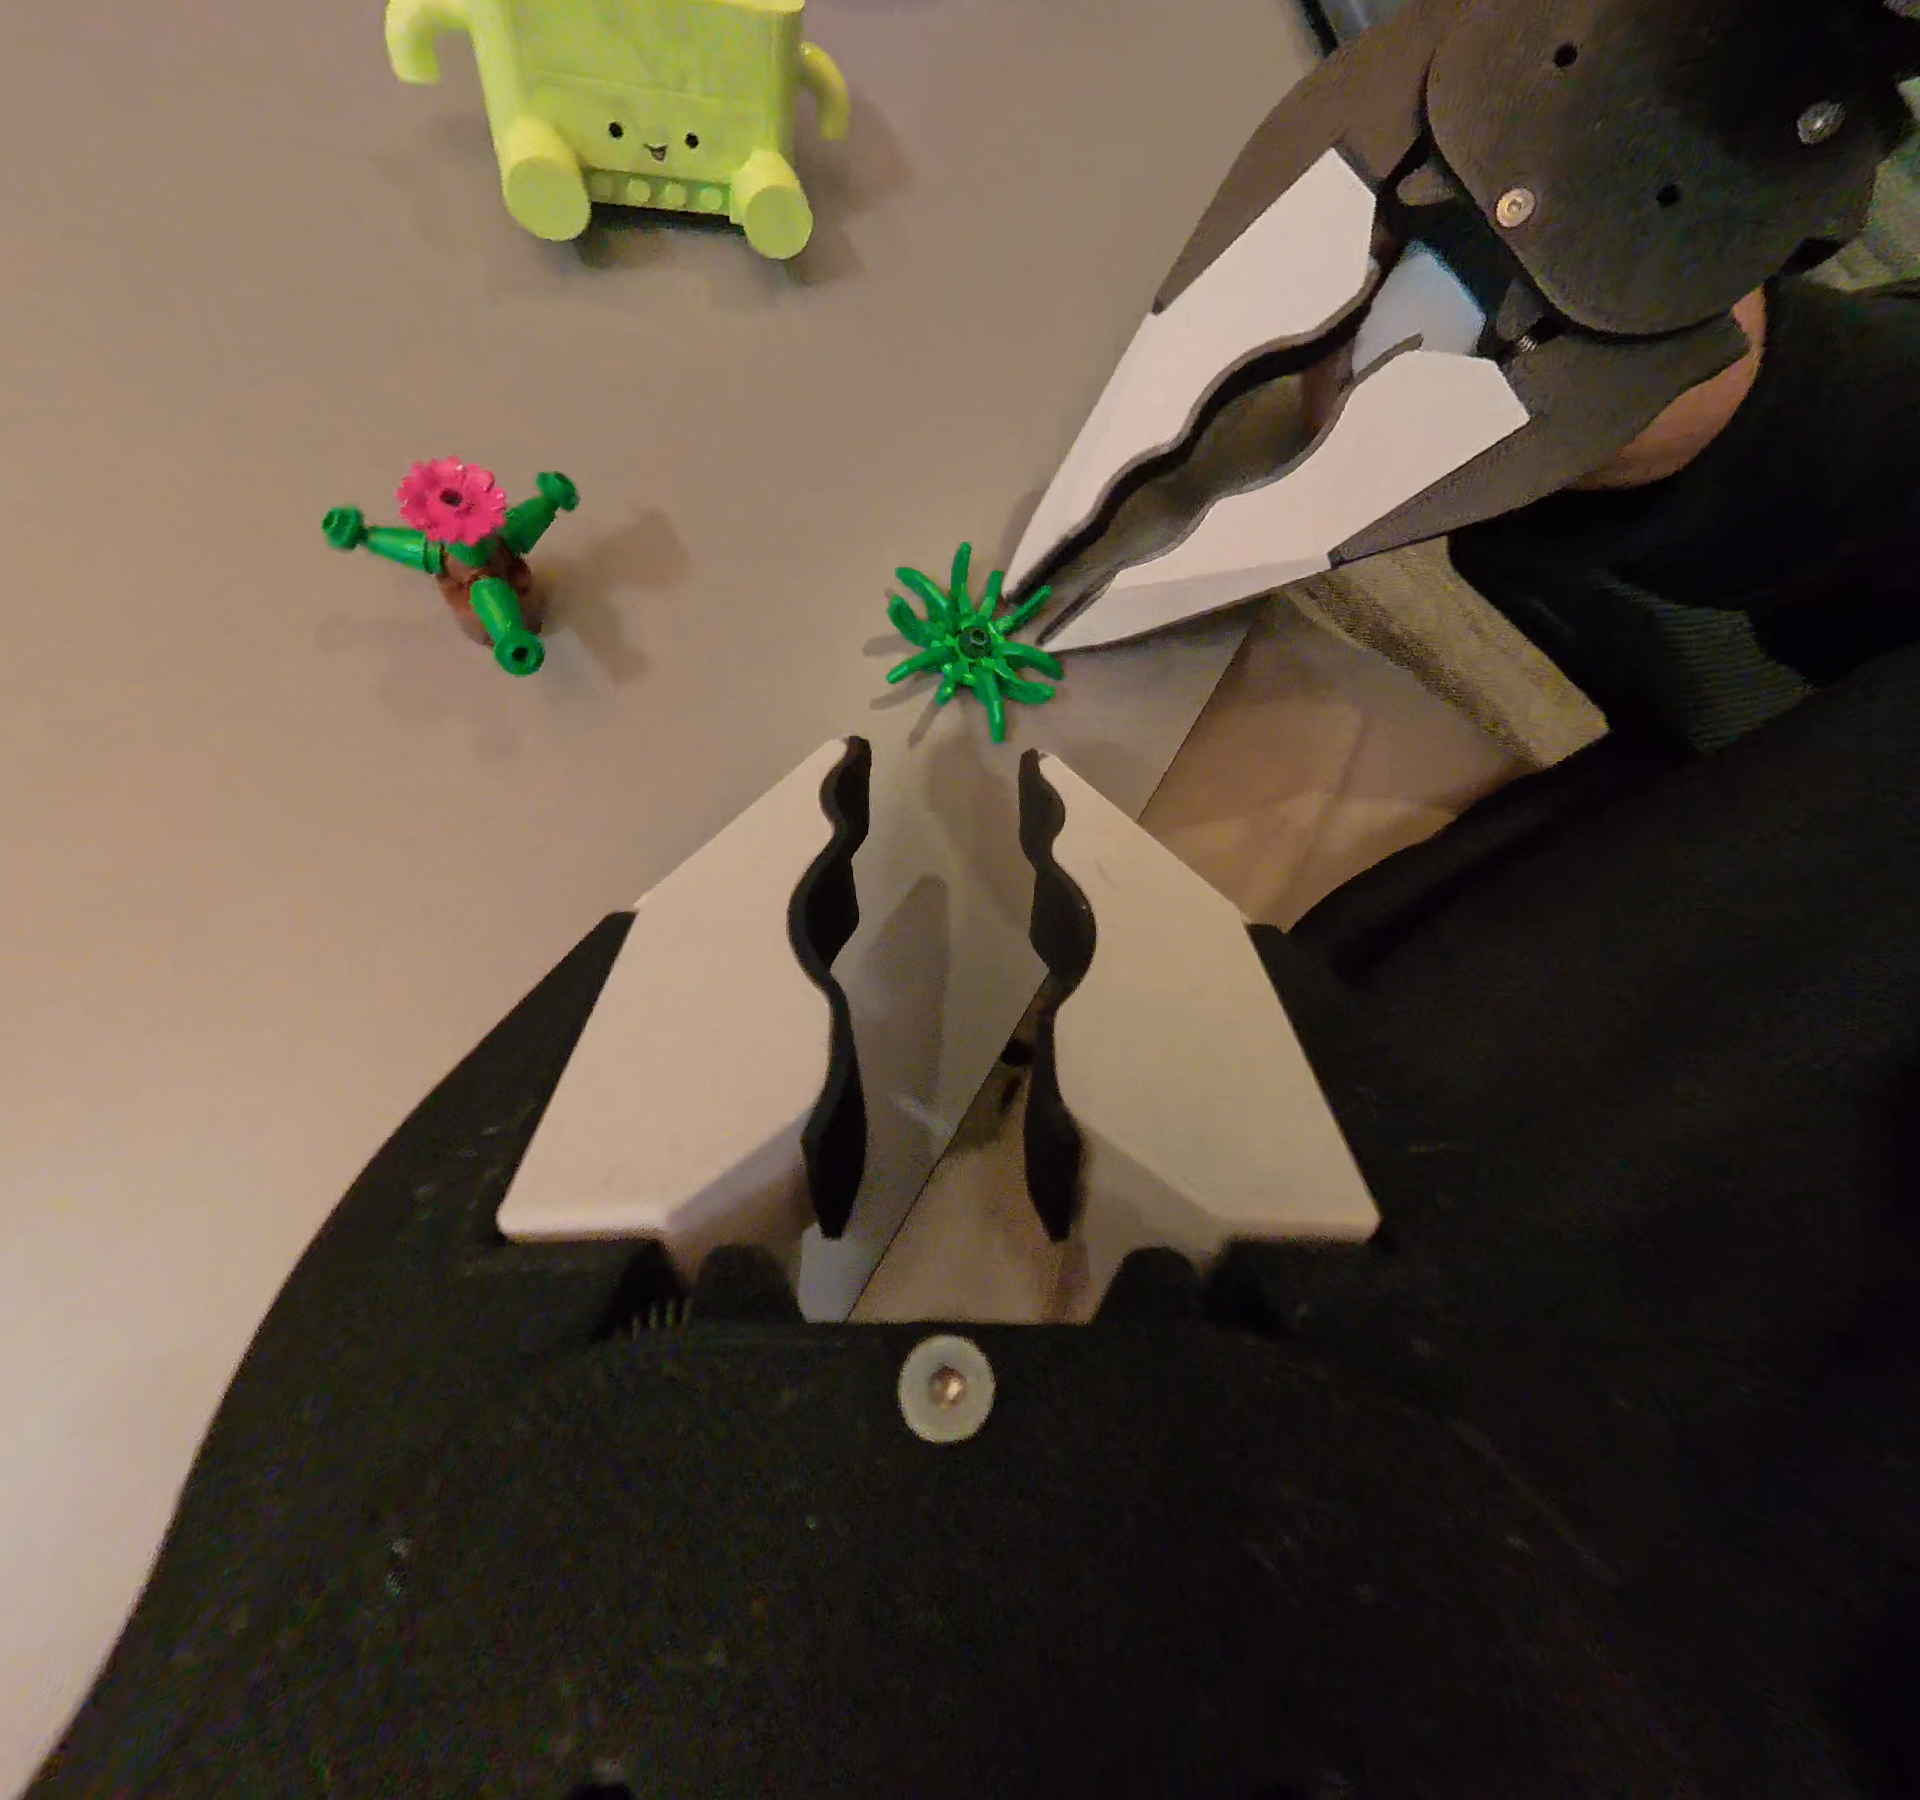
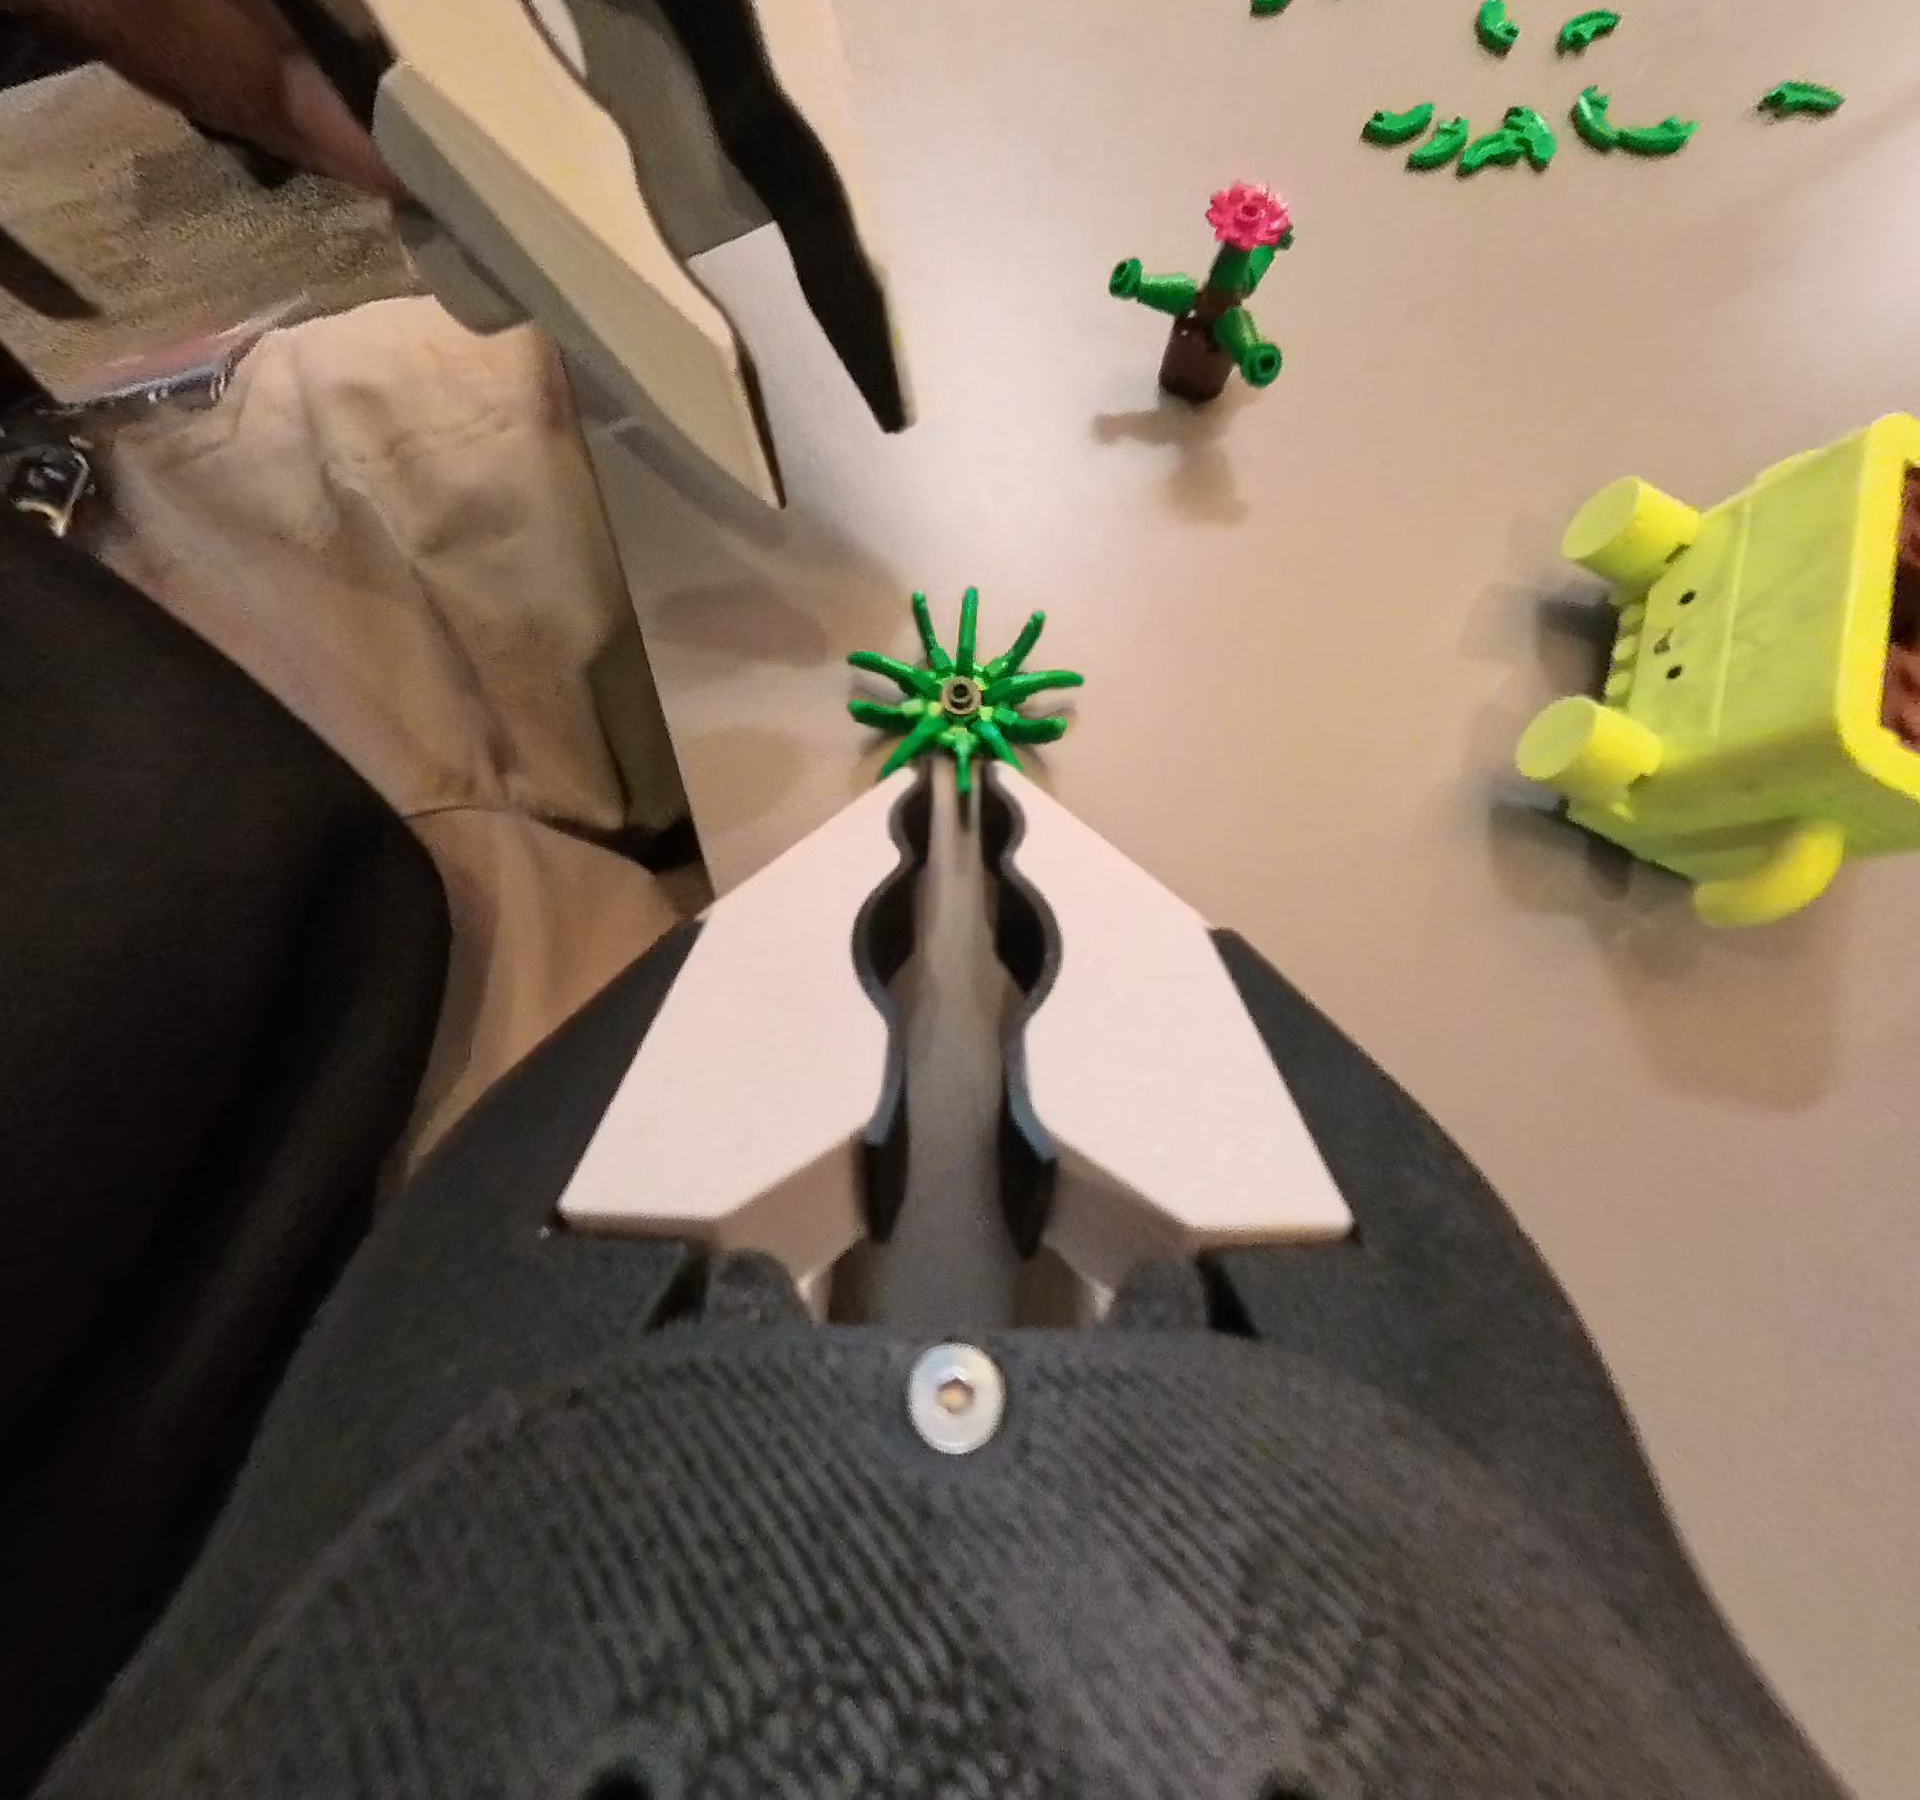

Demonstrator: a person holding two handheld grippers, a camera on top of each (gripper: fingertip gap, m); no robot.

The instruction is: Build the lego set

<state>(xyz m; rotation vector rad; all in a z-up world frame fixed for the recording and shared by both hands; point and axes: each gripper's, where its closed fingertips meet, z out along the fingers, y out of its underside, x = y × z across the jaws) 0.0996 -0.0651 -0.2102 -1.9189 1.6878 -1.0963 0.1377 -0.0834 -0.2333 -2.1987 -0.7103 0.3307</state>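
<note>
A: How many things are on the table (image 1: 208,348)?

B: I count one spiky leaf piece (image 1: 971,644), one small plant (image 1: 462,550) and one lime pot (image 1: 634,67). In the right wrist view there is also a scatter of loose green leaves (image 2: 1507,36) at the far side, more than a dozen, but they are too small for an exact count. There are two grippers.

A: How does the leaf piece look?

B: It is dark green, a rosette with many thin curved spikes around a small round centre. It is near the table edge, between the two grippers.

A: And the plant?

B: It has a brown stem, three green cone arms and one pink flower on top. It stands upright, well apart from the leaf piece. The pot has a little face, two round feet and two curved arms, and brown pieces fill its top.

A: What is the state of the tools?

B: The right gripper (image 2: 961,784) has its fingers drawn almost together, pinching the spikes at the rim of the leaf piece. The left gripper (image 1: 940,748) has its fingers apart and holds nothing; its tips are just beside the leaf piece, not touching it.
</note>
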